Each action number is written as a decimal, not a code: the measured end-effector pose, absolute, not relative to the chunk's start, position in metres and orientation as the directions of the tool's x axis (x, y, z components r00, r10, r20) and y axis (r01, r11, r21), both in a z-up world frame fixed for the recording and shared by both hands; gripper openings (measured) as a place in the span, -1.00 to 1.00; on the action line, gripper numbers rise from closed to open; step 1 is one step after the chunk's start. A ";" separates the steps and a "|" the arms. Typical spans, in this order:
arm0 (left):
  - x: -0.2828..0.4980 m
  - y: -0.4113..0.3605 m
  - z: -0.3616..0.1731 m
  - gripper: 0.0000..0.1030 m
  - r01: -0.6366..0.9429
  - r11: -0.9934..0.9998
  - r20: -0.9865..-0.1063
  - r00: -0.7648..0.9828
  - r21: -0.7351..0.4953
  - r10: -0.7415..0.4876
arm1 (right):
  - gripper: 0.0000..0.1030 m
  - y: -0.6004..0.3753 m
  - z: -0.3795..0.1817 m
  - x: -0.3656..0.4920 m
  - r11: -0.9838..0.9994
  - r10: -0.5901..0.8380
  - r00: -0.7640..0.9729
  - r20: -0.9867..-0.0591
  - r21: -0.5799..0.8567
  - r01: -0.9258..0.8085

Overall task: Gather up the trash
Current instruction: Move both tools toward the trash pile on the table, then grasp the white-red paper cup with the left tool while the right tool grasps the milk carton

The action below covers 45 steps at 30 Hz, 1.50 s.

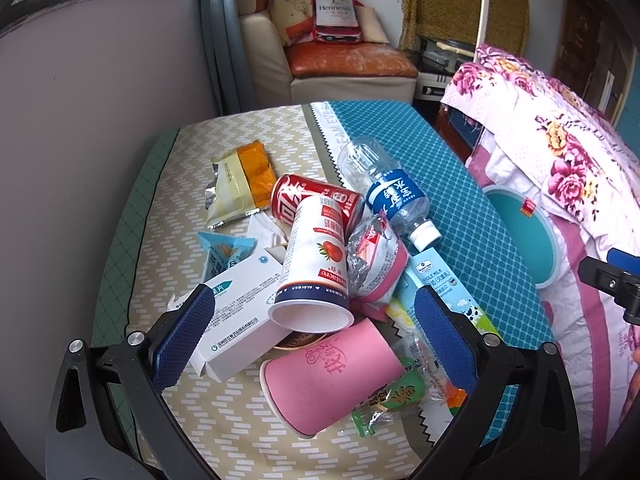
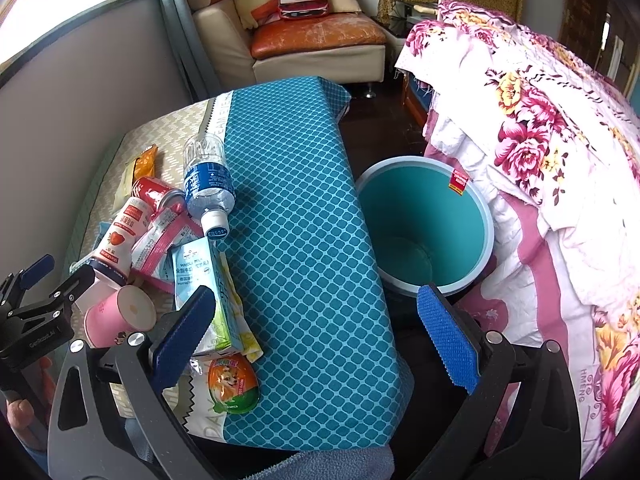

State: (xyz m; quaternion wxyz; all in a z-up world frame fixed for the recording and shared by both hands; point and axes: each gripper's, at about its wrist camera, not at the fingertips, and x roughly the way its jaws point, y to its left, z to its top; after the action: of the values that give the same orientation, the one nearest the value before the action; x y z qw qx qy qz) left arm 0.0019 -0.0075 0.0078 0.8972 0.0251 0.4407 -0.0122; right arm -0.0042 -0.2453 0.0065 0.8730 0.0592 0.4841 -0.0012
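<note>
Desk point(image 1: 472, 216): covered in a cloth, cream zigzag on one side, teal lattice on the other. The trash lies heaped on the cream side and along the seam.

Heap, seen from the left wrist view:
- pink paper cup point(image 1: 328, 376), on its side, nearest the camera, mouth to the left.
- white strawberry-print cup point(image 1: 314, 264), tipped, open mouth toward the camera, resting over the pink cup and the white carton.
- white carton point(image 1: 240, 312), flat, touching the strawberry cup's left side.
- red drinks can point(image 1: 316, 200), on its side, behind the strawberry cup.
- clear water bottle point(image 1: 384, 192), blue label, white cap on, lying on the seam.
- crumpled clear-and-pink wrapper point(image 1: 376, 260), between bottle and strawberry cup.
- milk carton point(image 1: 448, 284), flattened, on the teal edge of the heap.
- yellow-orange foil snack packet point(image 1: 240, 184), apart at the far left.
- blue triangular packet point(image 1: 224, 248), partly under the white carton.
- green snack pouch point(image 1: 396, 396), beside the pink cup.

Teal bin point(image 2: 464, 196): on the floor just right of the desk, interior bare, beside a floral quilt point(image 2: 532, 128).

Left tongs point(image 1: 312, 340): spread apart, empty, poised over the pink cup.
Right tongs point(image 2: 316, 332): spread apart, empty, over the desk's teal edge, between heap and bin.
</note>
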 end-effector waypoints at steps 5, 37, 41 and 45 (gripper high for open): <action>0.002 -0.006 0.011 0.94 0.045 0.999 -0.790 0.613 0.026 -0.006 | 0.88 -0.245 0.006 -0.004 0.993 0.053 0.532 -0.845 0.101 0.063; 0.002 0.002 0.007 0.94 0.065 0.998 -0.801 0.598 -0.006 -0.044 | 0.88 -0.225 0.004 0.004 0.996 0.055 0.483 -0.874 0.081 0.032; 0.007 0.014 0.006 0.94 0.069 0.997 -0.806 0.589 -0.035 -0.069 | 0.88 -0.214 0.003 0.010 0.993 0.111 0.456 -0.883 0.117 -0.016; 0.017 0.032 0.000 0.94 0.074 0.994 -0.825 0.554 -0.085 -0.112 | 0.88 -0.192 -0.007 0.018 0.988 0.152 0.414 -0.897 0.135 -0.071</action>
State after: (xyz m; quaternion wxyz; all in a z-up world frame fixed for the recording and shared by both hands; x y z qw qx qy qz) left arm 0.0170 0.0323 0.0001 0.8813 -0.0199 0.4692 -0.0527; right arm 0.0178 -0.1918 -0.0073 0.8401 0.0377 0.5371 0.0665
